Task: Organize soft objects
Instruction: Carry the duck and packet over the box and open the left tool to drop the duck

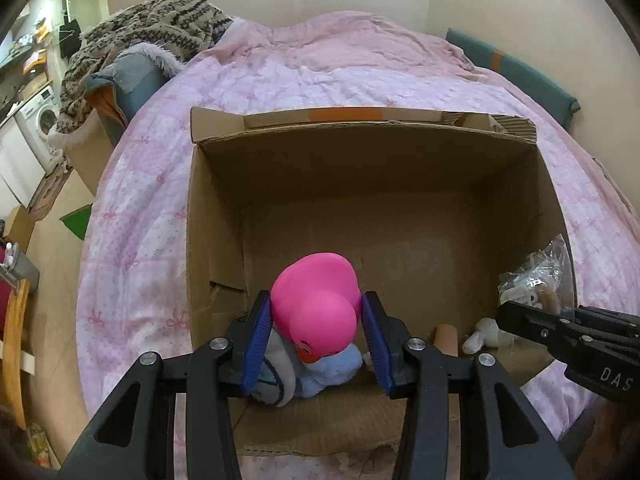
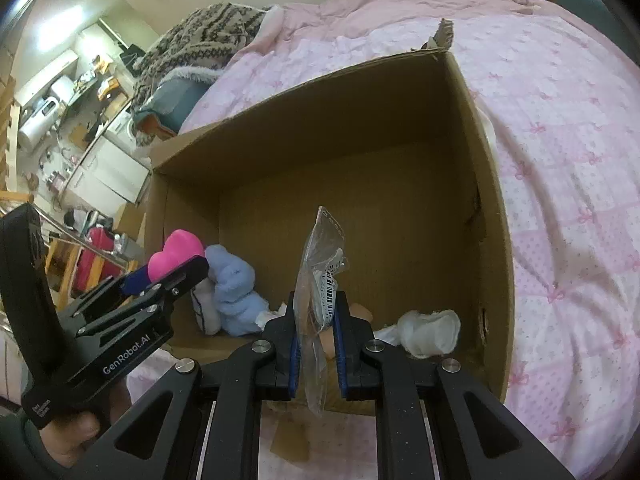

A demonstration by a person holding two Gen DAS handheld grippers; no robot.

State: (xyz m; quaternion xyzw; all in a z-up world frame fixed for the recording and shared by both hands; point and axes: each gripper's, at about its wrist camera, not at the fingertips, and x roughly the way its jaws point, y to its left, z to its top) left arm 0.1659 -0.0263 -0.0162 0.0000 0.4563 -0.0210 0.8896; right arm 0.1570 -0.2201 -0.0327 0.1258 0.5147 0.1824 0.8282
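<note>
bed's got a pink quilt (image 1: 168, 184) with little bows; knitted patterned blanket (image 1: 152, 28) piled at the far corner; washing machine (image 1: 40, 120) off left; red suitcase (image 2: 94, 256) on the floor

Left wrist view: white letters "DAS" on black body of right gripper (image 1: 568, 322), at right edge of pic; rest of word cut off. Right wrist view: "GenRobot.AI" in white on side of left gripper (image 2: 166, 276) body, lower left. Small white label on its handle below, too tiny to read. Barcode on white label inside clear plastic bag (image 2: 320, 300), digits not legible. No other readable txt.
</note>
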